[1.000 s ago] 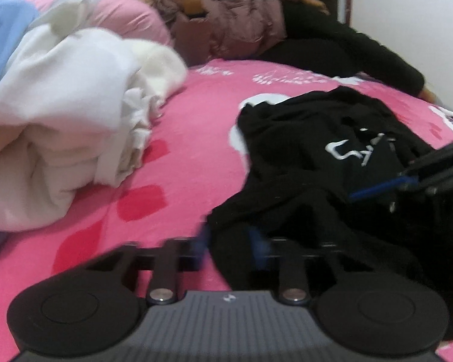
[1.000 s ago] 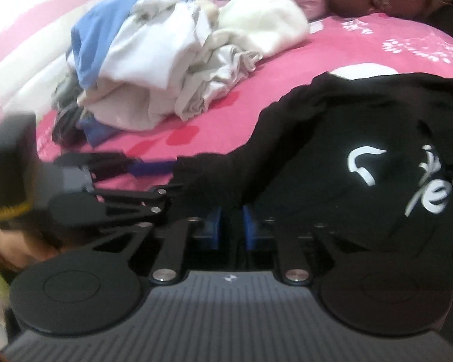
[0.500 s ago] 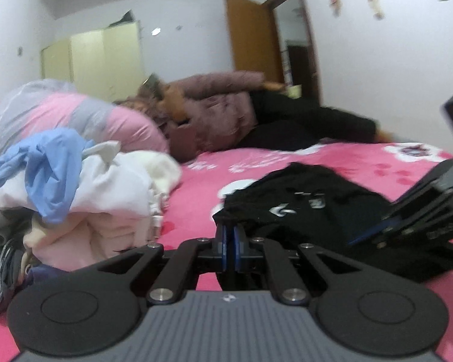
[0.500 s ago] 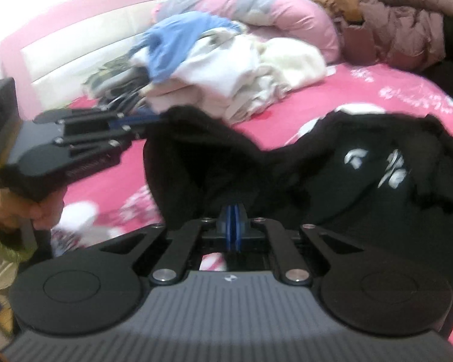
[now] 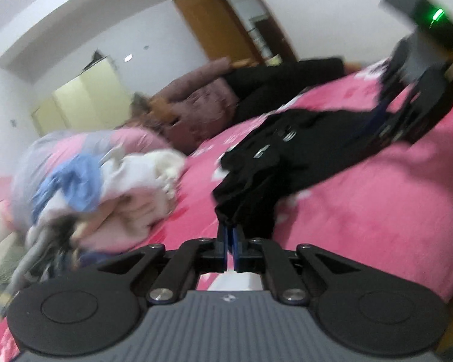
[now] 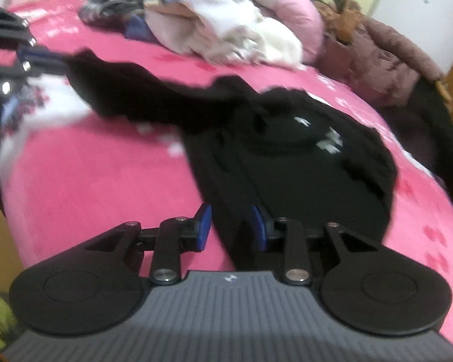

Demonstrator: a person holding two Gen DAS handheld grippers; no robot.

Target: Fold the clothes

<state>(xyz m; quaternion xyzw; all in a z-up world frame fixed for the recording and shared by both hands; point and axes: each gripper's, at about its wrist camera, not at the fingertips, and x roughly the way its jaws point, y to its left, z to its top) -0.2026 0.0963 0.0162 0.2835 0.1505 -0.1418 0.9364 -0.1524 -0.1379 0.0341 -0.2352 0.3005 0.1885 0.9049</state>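
Note:
A black garment with white lettering (image 6: 302, 157) lies spread on the pink bed (image 6: 84, 175). My left gripper (image 5: 229, 235) is shut on one edge of the black garment (image 5: 256, 187) and pulls it taut. My right gripper (image 6: 231, 226) is open, its blue pads either side of the garment's near edge. Each gripper shows in the other's view: the right one at the far right (image 5: 407, 114), the left one at the far left (image 6: 12, 51), still pinching cloth.
A pile of white, blue and grey clothes (image 6: 214, 27) sits at the head of the bed, also in the left wrist view (image 5: 99, 193). A person in a mauve jacket (image 6: 386, 57) lies along the far side. A pink pillow (image 6: 290, 12) lies behind the pile.
My right gripper has opened and let go of the garment. Both grippers have pulled apart and the garment now lies stretched flatter on the bed. The left gripper stays shut on its edge.

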